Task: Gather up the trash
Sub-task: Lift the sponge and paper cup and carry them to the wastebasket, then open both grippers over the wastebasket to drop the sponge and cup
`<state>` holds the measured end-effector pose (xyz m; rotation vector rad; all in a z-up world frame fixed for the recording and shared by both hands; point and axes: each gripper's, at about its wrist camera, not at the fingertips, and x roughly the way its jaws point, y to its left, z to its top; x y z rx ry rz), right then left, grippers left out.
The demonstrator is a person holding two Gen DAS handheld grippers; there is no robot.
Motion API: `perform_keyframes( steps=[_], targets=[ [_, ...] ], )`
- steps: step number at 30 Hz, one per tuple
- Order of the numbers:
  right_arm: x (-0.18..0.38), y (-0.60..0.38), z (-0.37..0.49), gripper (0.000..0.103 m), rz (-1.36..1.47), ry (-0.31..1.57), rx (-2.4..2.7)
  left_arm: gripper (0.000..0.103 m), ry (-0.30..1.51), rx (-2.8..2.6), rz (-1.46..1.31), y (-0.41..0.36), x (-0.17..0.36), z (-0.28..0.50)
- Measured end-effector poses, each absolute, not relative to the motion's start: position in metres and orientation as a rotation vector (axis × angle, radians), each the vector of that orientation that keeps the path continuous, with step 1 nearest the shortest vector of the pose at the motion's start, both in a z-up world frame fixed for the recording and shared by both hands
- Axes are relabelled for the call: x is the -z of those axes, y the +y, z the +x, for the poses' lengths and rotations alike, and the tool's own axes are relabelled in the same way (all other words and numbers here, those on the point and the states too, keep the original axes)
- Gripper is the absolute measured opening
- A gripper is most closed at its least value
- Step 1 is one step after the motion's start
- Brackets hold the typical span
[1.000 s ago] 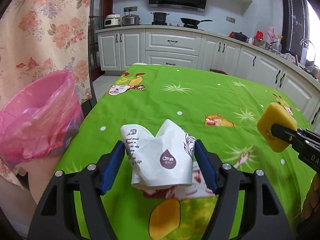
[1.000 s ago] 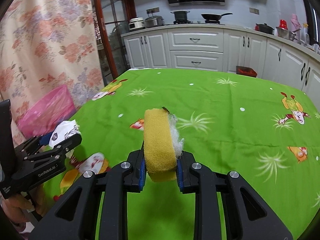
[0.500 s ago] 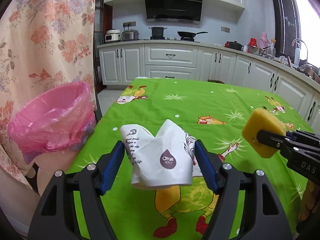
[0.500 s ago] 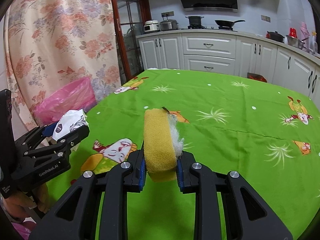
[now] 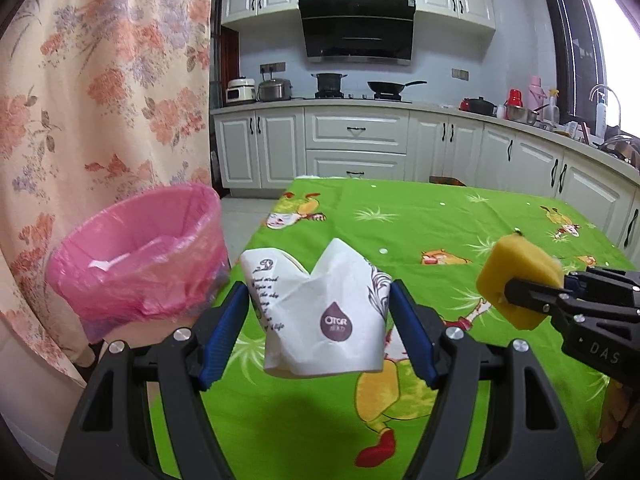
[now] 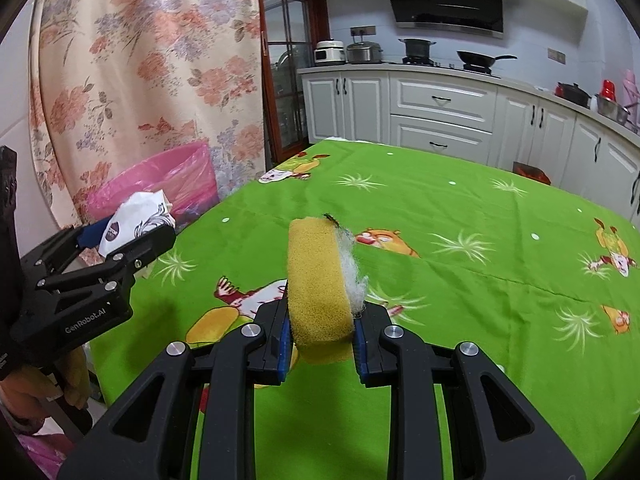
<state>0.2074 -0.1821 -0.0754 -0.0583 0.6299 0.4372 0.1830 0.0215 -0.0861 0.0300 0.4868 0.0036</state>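
While clamped on a crushed paper cup (image 5: pixel 320 312) (left gripper (image 5: pixel 320 336)) and a sponge (image 6: pixel 318 292) (right gripper (image 6: pixel 320 336)): both picked up, neither dropped yet; pink-lined bin (image 5: pixel 136 256) ahead-left.

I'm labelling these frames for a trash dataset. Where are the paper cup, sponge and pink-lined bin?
paper cup (image 5: pixel 320 320), left wrist view, printed side wall
sponge (image 6: pixel 316 280), right wrist view, yellow face
pink-lined bin (image 5: pixel 132 280), left wrist view, liner's outer wall
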Motion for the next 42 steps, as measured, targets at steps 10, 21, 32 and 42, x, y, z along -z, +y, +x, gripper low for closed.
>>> perform_keyframes(
  steps=[10, 21, 32, 42],
  targets=[
    [0.063, -0.152, 0.222, 0.024, -0.085, 0.617, -0.493, 0.070, 0.461, -0.046, 0.017, 0.048, 0.076, 0.188],
    [0.038, -0.085, 0.244, 0.024, -0.128, 0.567, -0.647, 0.070, 0.407, -0.150, -0.015, 0.103, 0.049, 0.190],
    [0.014, -0.014, 0.274, 0.025, -0.134, 0.525, -0.793, 0.070, 0.423, -0.251, -0.017, 0.176, 0.029, 0.204],
    [0.012, 0.053, 0.322, 0.026, -0.132, 0.544, -0.883, 0.070, 0.461, -0.319, -0.104, 0.243, 0.031, 0.245]
  ],
)
